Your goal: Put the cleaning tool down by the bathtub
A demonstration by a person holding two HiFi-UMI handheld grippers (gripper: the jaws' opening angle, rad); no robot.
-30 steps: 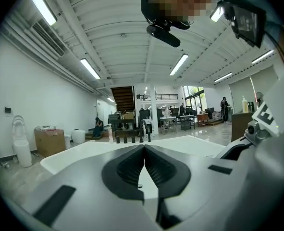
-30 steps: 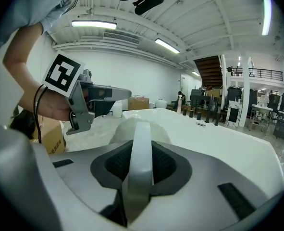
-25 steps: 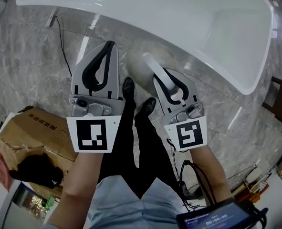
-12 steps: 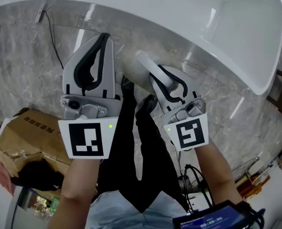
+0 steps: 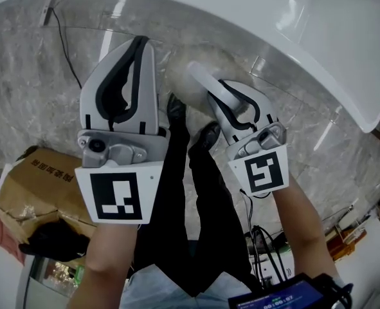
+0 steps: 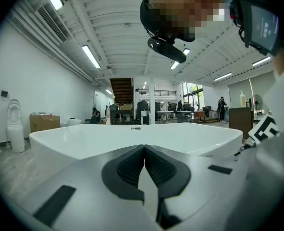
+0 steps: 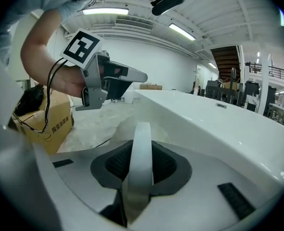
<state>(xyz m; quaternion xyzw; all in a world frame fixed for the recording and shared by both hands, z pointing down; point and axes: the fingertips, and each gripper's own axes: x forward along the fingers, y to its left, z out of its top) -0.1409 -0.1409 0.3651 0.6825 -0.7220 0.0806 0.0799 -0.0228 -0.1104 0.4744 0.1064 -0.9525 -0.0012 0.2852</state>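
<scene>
Grey marble floor (image 5: 29, 82) fills the head view, and the white bathtub (image 5: 312, 37) runs across its top and right. A cardboard box (image 5: 38, 182) sits on the floor at lower left, well apart from the bathtub. Left hand-held gripper (image 5: 140, 42): jaws closed together, nothing between them, pointing toward the bathtub. Right hand-held gripper (image 5: 231, 95): jaws clamped on the white handle of the cleaning tool (image 5: 199, 76). The tool's pale fluffy head hangs over the floor just beside the bathtub's outer wall; contact with the floor cannot be told.
</scene>
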